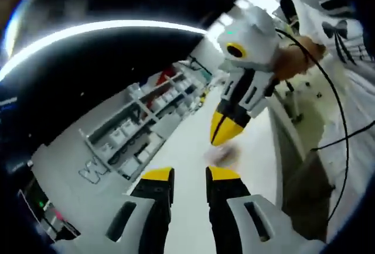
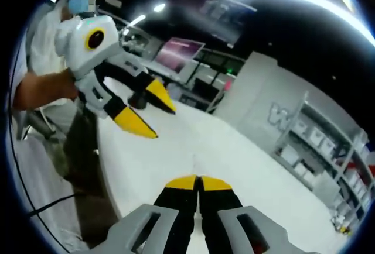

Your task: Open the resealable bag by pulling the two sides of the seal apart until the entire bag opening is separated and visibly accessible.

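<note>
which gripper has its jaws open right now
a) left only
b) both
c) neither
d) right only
a: in the left gripper view the left gripper shows a clear gap between its yellow tips, and the right gripper view shows those jaws spread too, while the right gripper has its tips pressed together with nothing seen between them, above the white table.

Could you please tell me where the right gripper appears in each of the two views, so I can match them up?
Left gripper view: the right gripper comes in at upper right, held by a hand, its yellow-tipped jaws shut and pointing down towards the white table.
Right gripper view: it is the view's own gripper, rising from the bottom centre, jaws together.
Shared landmark: the grey shelving unit with white bins.
</note>
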Motion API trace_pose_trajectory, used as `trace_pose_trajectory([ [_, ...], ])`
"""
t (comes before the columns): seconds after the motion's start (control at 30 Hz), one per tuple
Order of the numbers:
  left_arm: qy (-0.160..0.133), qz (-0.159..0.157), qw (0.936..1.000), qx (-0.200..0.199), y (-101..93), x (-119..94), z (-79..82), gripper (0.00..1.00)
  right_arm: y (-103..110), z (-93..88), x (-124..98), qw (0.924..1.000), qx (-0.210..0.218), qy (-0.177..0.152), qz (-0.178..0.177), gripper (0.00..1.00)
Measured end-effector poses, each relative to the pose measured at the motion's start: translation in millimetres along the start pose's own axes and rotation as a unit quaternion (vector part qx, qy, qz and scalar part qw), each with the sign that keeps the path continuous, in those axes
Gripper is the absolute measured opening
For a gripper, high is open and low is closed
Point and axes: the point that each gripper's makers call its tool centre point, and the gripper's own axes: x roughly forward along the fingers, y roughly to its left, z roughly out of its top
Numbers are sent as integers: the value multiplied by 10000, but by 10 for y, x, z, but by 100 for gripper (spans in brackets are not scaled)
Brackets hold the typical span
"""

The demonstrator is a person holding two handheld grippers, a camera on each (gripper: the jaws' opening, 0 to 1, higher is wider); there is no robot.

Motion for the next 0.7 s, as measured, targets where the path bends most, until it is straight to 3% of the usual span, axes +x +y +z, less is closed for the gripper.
trace_pose_trajectory([
  [0.13,141,-150,9971,734,-116,103,47,19,-13,7,-2,10000,31,-17,11,0],
  [0.33,131,-186,9894,1437,-162,188,105,16,-42,11,-19,9999,106,-33,31,0],
  [0.5,273,-223,9741,2235,-202,288,94,15,-52,1,-22,9999,157,-27,47,0],
  [0.53,374,-316,9678,2469,-234,317,59,15,-54,3,-22,9999,162,-30,45,0],
  [0.7,479,-459,9520,2987,-311,393,5,15,-64,27,-26,9998,182,-52,47,0],
])
